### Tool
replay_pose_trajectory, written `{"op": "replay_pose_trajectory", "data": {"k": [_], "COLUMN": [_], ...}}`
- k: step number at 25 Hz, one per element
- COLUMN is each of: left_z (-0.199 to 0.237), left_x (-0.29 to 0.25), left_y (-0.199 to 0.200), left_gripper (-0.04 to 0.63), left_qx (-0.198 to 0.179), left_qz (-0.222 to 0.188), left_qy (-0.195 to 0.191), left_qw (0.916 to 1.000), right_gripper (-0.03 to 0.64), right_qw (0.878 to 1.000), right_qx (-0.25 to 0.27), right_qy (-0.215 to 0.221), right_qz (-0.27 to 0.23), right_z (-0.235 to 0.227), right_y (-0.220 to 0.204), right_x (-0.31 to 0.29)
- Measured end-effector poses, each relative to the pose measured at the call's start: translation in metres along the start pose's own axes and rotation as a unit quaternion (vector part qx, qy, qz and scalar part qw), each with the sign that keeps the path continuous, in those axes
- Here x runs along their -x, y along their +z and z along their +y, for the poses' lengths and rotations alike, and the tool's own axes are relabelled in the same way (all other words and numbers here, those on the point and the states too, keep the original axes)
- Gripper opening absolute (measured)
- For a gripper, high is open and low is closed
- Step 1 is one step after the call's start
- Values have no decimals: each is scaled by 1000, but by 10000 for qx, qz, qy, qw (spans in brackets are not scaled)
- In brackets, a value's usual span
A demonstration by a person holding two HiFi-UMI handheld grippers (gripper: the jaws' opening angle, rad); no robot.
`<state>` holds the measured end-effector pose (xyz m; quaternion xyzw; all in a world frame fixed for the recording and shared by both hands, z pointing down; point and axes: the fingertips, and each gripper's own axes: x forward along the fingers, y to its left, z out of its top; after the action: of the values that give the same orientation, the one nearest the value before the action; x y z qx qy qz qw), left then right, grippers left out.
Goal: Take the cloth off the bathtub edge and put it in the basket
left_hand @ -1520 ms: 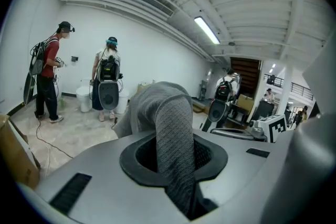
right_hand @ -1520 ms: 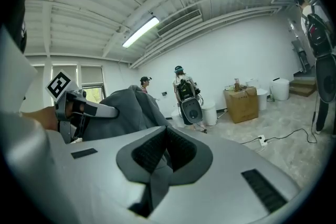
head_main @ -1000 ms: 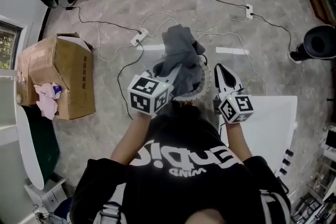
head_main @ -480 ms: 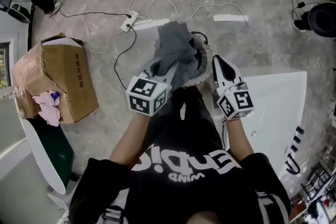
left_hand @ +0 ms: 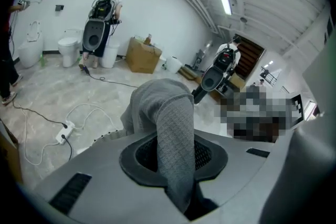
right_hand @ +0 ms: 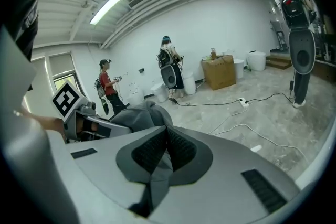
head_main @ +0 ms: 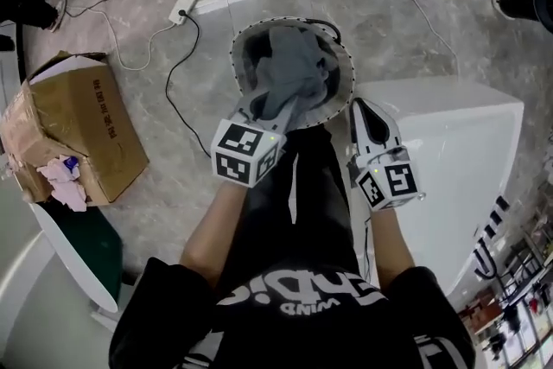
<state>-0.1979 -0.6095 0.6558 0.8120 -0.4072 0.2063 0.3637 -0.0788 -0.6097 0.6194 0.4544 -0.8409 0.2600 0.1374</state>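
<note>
A grey cloth [head_main: 289, 72] hangs bunched inside the rim of the round basket [head_main: 237, 56] on the floor. My left gripper [head_main: 283, 113] is shut on a fold of it at the basket's near edge. In the left gripper view the cloth [left_hand: 163, 107] runs up from between the pads of that gripper [left_hand: 177, 157]. My right gripper [head_main: 359, 113] is shut and empty, just right of the basket at the corner of the white bathtub [head_main: 454, 151]. In the right gripper view its pads [right_hand: 167, 144] meet, and the cloth [right_hand: 140, 116] shows to the left beyond them.
An open cardboard box [head_main: 73, 130] with a pink rag [head_main: 60, 175] stands on the floor to the left. A power strip [head_main: 184, 3] and white and black cables lie beyond the basket. People, a toilet [left_hand: 68, 49] and another box [left_hand: 143, 55] are by the far wall.
The cloth, held above the basket a second ago, now hangs lower inside its rim. The left gripper kept its grip. The head view has tilted forward, so the whole basket ring shows.
</note>
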Motion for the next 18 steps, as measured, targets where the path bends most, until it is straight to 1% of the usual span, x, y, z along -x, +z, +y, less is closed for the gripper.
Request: {"op": "replay_pose_trajectory", "data": {"k": [5,9,11,12,13,14,16,18], "left_z": [12,16,19,22,25,27,30,32], "left_x": [-25,-34,-35,-34,-33,-32,-28,-25], "left_y": [-24,-36,-40,-41,-40,-38,-34,-30], "left_gripper": [84,86,92,115,165,193,213,213], "left_qx": [77,-2,-48,-64,-76,-84,-108,-165], "left_qz": [159,270,312,306,278,238,155,96], "left_qy": [26,96,210,295,374,437,521,589], "left_qw": [9998,9996,9993,9991,9989,9987,9985,9981], "right_gripper": [14,14,14,14,14,14,14,14], "right_qw": [9998,9996,9995,9995,9995,9995,9995,9995], "right_qx": [-143,-162,-171,-177,-179,-177,-170,-169], "right_qy": [28,54,67,76,86,94,94,83], "right_qz": [148,214,243,247,245,239,235,241], "right_z": [-6,-7,-6,-6,-6,-5,-6,-5], "right_y": [-28,-38,-39,-39,-38,-37,-35,-33], "right_x": [-10,-11,-10,-10,-11,-11,-10,-10]}}
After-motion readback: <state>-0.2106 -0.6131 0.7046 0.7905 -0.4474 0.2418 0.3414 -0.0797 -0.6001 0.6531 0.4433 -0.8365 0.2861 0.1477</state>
